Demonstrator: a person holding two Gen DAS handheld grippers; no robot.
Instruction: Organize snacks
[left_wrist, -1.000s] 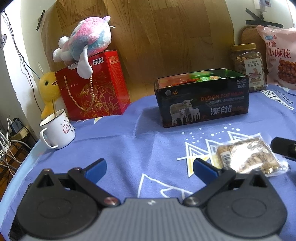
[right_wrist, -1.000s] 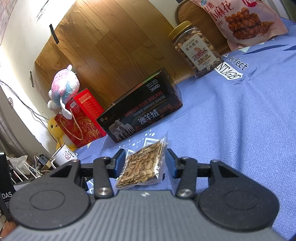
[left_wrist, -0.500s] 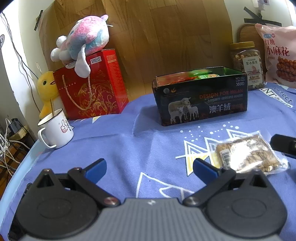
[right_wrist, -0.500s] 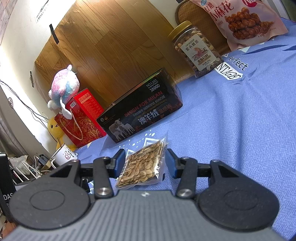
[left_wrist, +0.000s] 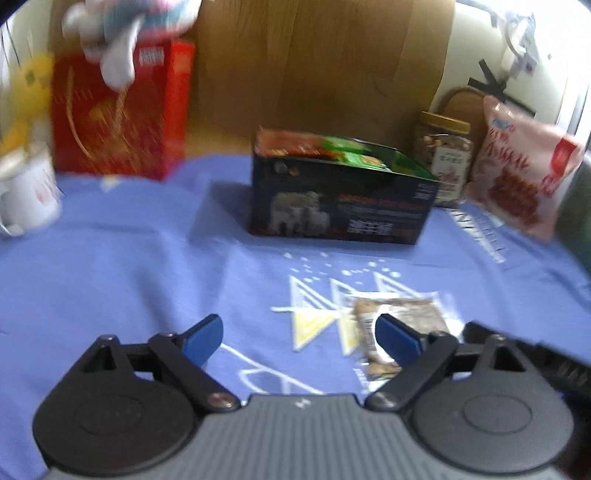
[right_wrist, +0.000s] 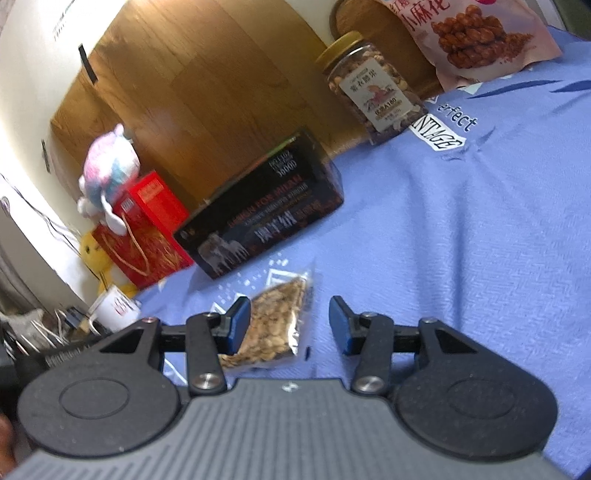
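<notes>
Since the earlier frame the right tool (right_wrist: 288, 323) has spread wider and the left tool (left_wrist: 299, 336), wide open and empty, has swung right. The clear nut packet (right_wrist: 275, 325) lies unheld against the right tool's left finger; centre it before closing, then carry it to the black box (right_wrist: 266, 221) beyond.

left wrist: low, blurred, perhaps tilted | right wrist: low, rolled | shared: dark box (left_wrist: 341, 206) (right_wrist: 264, 218)
</notes>
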